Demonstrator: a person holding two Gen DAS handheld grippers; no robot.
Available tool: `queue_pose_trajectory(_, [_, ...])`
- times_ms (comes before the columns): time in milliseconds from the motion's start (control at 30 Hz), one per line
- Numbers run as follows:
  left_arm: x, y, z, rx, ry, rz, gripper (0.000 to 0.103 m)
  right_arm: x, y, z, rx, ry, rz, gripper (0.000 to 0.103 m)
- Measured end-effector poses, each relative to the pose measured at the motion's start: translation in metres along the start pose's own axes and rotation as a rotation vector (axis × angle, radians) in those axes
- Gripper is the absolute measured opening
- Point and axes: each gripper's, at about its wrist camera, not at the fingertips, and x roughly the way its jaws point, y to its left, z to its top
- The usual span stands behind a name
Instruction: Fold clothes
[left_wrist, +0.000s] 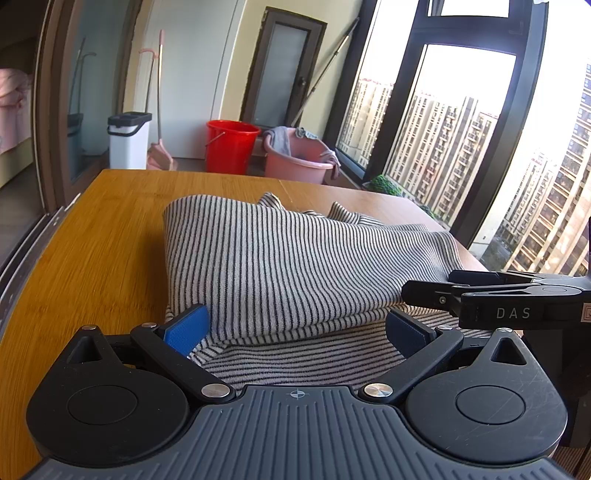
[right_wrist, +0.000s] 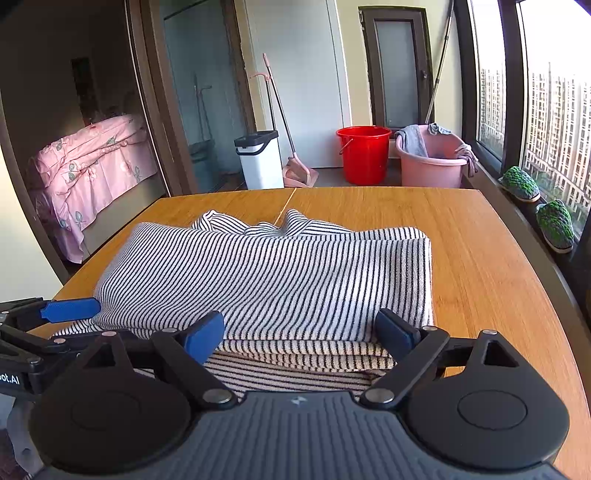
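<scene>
A black-and-white striped garment (left_wrist: 295, 266) lies folded in layers on the wooden table (left_wrist: 103, 236). My left gripper (left_wrist: 299, 328) is open, its blue pads either side of the garment's near folded edge, with cloth lying between them. My right gripper (right_wrist: 303, 334) is open too, straddling the near edge of the same garment (right_wrist: 280, 273), which rests on the table (right_wrist: 487, 266). The right gripper shows at the right in the left wrist view (left_wrist: 424, 291). The left gripper's blue-tipped finger shows at the left in the right wrist view (right_wrist: 70, 309).
Beyond the table stand a red bucket (right_wrist: 364, 153), a pink basin with cloths (right_wrist: 432, 157), a white bin (right_wrist: 258, 158) and a pink dustpan with broom (right_wrist: 299, 173). Large windows run along the right (left_wrist: 461, 122). A pink bed (right_wrist: 88, 162) lies at left. Green slippers (right_wrist: 554, 225) sit on the sill.
</scene>
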Motion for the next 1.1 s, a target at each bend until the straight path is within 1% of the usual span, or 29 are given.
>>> queue_pose_trajectory(133, [-0.002, 0.001, -0.001, 0.003, 0.004, -0.011, 0.103, -0.001, 0.001, 0.001, -0.017, 0.015, 0.002, 0.09])
queue_pose_trajectory(200, [-0.003, 0.001, -0.002, 0.004, 0.006, -0.018, 0.103, -0.003, 0.003, 0.002, -0.06, 0.03, -0.008, 0.09])
queue_pose_trajectory(267, [-0.002, 0.001, -0.002, 0.011, 0.009, -0.015, 0.103, -0.007, 0.006, 0.002, -0.113, 0.04, -0.046, 0.09])
queue_pose_trajectory(333, [-0.002, 0.0, -0.002, 0.013, 0.009, -0.013, 0.103, -0.014, 0.006, 0.004, -0.13, 0.025, -0.102, 0.09])
queue_pose_trajectory(400, [-0.002, 0.002, -0.001, 0.008, 0.008, -0.016, 0.103, -0.023, 0.0, 0.007, -0.104, -0.004, -0.141, 0.09])
queue_pose_trajectory(467, [-0.002, 0.003, -0.001, -0.001, 0.006, -0.021, 0.103, -0.025, -0.011, 0.01, -0.045, -0.017, -0.155, 0.089])
queue_pose_trajectory(533, [-0.002, 0.003, -0.001, -0.001, 0.006, -0.02, 0.103, -0.019, -0.021, 0.011, 0.003, 0.002, -0.138, 0.085])
queue_pose_trajectory(633, [-0.002, 0.002, -0.002, 0.0, 0.004, -0.017, 0.103, -0.007, -0.027, 0.007, 0.036, 0.038, -0.108, 0.075])
queue_pose_trajectory(667, [-0.003, 0.002, -0.003, -0.002, 0.001, -0.019, 0.103, -0.005, -0.026, 0.007, 0.038, 0.038, -0.103, 0.067])
queue_pose_trajectory(700, [-0.003, 0.002, -0.003, -0.005, -0.001, -0.02, 0.103, -0.005, -0.025, 0.007, 0.04, 0.033, -0.098, 0.056])
queue_pose_trajectory(733, [-0.004, 0.002, -0.003, -0.009, -0.005, -0.019, 0.103, -0.006, -0.024, 0.009, 0.034, 0.023, -0.096, 0.05])
queue_pose_trajectory(767, [-0.004, 0.003, -0.003, -0.013, -0.01, -0.018, 0.103, -0.008, -0.022, 0.012, 0.02, 0.007, -0.097, 0.034])
queue_pose_trajectory(800, [-0.006, 0.004, -0.004, -0.019, -0.022, -0.02, 0.103, -0.011, -0.021, 0.015, 0.006, -0.008, -0.099, 0.026])
queue_pose_trajectory(867, [-0.011, 0.006, -0.004, -0.03, -0.046, -0.025, 0.103, -0.019, -0.019, 0.023, -0.01, -0.048, -0.084, 0.023])
queue_pose_trajectory(933, [-0.017, 0.006, -0.003, -0.029, -0.08, -0.031, 0.103, -0.031, -0.017, 0.03, -0.024, -0.095, -0.072, 0.022])
queue_pose_trajectory(967, [-0.019, 0.005, -0.003, -0.024, -0.097, -0.03, 0.103, -0.034, -0.017, 0.032, -0.027, -0.104, -0.065, 0.022])
queue_pose_trajectory(1033, [-0.022, 0.002, 0.0, -0.019, -0.115, -0.037, 0.103, -0.034, -0.02, 0.033, -0.024, -0.085, -0.058, 0.023])
queue_pose_trajectory(1100, [-0.022, 0.0, 0.003, -0.017, -0.114, -0.049, 0.103, -0.02, -0.028, 0.025, -0.011, 0.007, -0.071, 0.031])
